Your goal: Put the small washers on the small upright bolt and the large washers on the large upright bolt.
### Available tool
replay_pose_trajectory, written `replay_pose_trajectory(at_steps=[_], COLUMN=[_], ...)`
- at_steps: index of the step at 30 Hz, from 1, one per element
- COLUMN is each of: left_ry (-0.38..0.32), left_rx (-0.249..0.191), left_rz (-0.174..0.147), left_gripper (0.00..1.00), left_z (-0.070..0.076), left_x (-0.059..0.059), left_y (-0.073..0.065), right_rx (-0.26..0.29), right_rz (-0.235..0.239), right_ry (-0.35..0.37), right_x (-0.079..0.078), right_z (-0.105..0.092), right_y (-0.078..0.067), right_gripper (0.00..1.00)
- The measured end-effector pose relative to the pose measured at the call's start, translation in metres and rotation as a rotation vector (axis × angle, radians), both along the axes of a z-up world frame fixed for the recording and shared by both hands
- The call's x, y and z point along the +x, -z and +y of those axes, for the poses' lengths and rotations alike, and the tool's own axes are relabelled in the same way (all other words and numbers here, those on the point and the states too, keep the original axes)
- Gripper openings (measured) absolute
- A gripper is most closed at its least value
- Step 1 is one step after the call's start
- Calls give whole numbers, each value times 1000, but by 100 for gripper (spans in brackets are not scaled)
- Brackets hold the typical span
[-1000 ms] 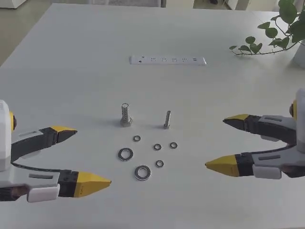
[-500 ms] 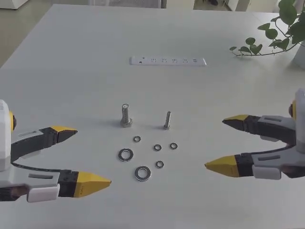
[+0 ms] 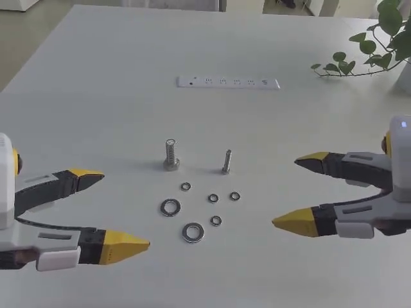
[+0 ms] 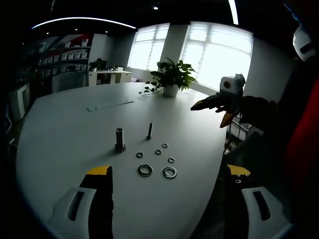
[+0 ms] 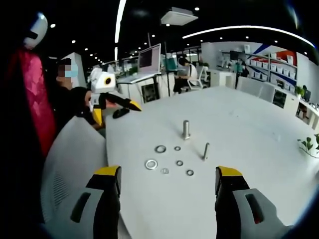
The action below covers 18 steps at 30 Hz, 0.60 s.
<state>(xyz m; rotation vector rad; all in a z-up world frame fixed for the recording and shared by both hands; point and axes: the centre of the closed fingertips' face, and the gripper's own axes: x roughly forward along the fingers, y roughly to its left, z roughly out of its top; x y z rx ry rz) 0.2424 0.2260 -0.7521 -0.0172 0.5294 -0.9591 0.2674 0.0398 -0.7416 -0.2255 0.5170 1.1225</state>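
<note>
Jaws spread wide and empty on left gripper (image 3: 126,209) and right gripper (image 3: 284,191). Upright on table (image 3: 96,77): large bolt (image 3: 171,155), small bolt (image 3: 227,161) at its 3 o'clock. Two large washers (image 3: 170,207) and four small washers (image 3: 213,198) lie flat at bolts' 6 o'clock. Left gripper at their 9 o'clock, right gripper at 3 o'clock, both well apart from them.

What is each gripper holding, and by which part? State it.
Nothing: left gripper and right gripper are open and empty; washers lie on the table.

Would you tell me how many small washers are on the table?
4. One washer lies before the large bolt, two more before the small bolt, the last nearest the camera. None seems hidden.
</note>
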Motion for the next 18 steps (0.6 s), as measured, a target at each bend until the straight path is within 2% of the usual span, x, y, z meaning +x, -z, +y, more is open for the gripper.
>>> replay_pose_trajectory(at_steps=[8, 18], left_ry=[1, -2], left_rx=[0, -1], left_rz=[1, 4], left_gripper=[93, 93], left_z=[0, 1], left_x=[-1, -2], left_y=[0, 2], right_rx=[-45, -73], right_rz=[-5, 8], right_ry=[-74, -165], right_x=[1, -1], right_z=[17, 45], right_y=[2, 9], right_gripper=[78, 75])
